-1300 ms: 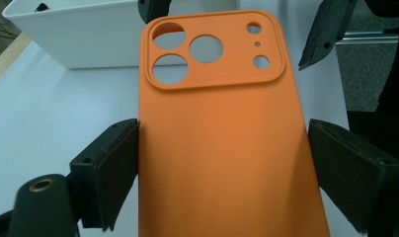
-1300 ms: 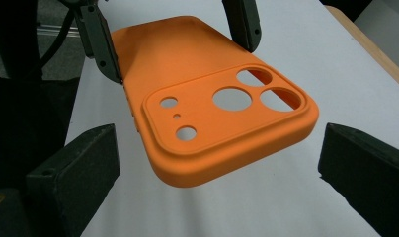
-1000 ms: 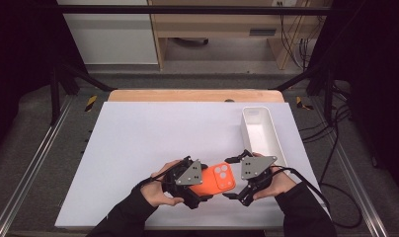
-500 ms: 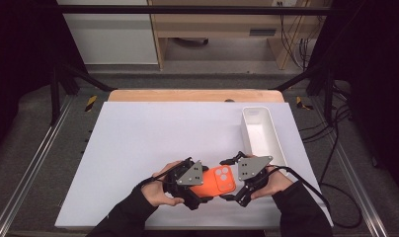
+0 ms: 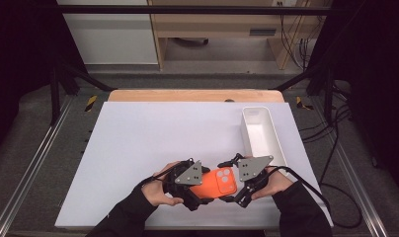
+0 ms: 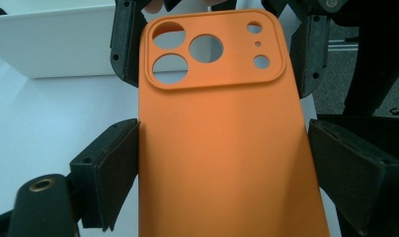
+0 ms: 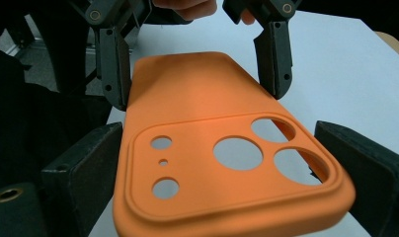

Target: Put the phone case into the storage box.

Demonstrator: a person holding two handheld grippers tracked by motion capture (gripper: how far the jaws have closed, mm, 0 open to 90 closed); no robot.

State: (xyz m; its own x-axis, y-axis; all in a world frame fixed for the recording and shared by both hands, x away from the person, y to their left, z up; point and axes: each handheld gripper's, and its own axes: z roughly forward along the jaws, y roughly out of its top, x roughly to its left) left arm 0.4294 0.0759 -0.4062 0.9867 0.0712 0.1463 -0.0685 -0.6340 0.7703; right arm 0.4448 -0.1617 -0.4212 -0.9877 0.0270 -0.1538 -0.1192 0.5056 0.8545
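Observation:
An orange phone case hangs level just above the white table, back side up, between my two grippers. My left gripper is shut on its plain end, and in the left gripper view both pads press the long edges of the case. My right gripper faces it from the right, at the end with the camera holes. Its jaws have just been closing with the case between them. Its pads now lie against both edges.
A long white tray stands at the table's back right, close behind my right hand. The white table top stretches out to the left and behind. A metal frame rail runs along the table's left side.
The right gripper's jaws have drawn in onto the camera end of the case. Both hands and the case have kept their place.

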